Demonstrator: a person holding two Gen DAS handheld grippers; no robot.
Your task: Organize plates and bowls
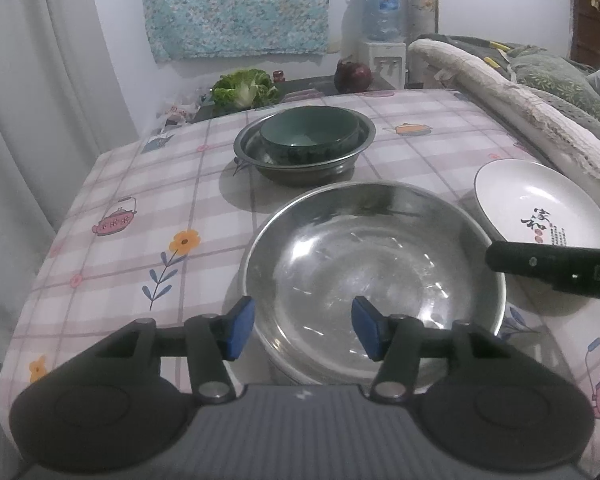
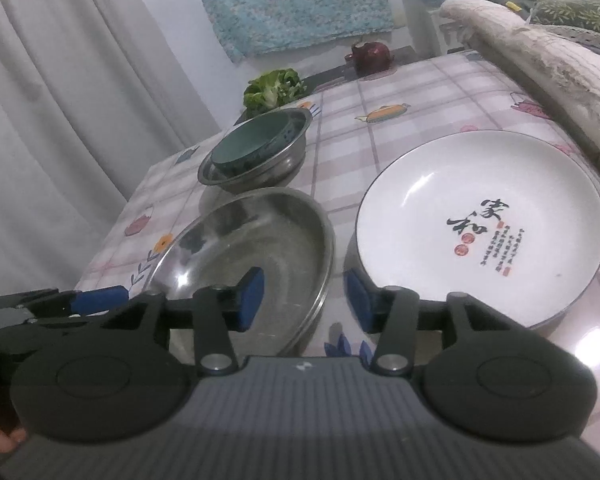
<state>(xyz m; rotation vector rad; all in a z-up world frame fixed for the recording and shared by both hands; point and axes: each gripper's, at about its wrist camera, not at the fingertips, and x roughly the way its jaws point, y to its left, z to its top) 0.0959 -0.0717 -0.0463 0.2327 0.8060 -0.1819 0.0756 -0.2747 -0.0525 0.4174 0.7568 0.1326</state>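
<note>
The big steel bowl (image 1: 374, 276) sits near the front edge of the table (image 1: 140, 184), empty and shiny. I'd judge it light, stiff and slick, so the thin rolled rim is the only sensible place to pinch it. Just beside it, toward the right edge, lies the white plate (image 2: 480, 224); it looks like ceramic, heavier and breakable, and its raised lip is where I would take it. Two large brushed black characters are painted on the plate, with small red seals and columns of tiny writing I cannot read.

Farther back, toward the middle of the table, a green bowl (image 1: 310, 132) is nested inside a smaller steel bowl (image 1: 352, 156).

The left tongs (image 1: 303, 328) stand open, the near rim of the big steel bowl between their blue pads (image 1: 242, 328), gripping nothing. The right tongs (image 2: 305, 304) are open too, poised over the gap between that bowl and the plate.

Beyond the far edge are some leafy greens (image 1: 244, 88) and a dark red pot (image 1: 353, 75).
</note>
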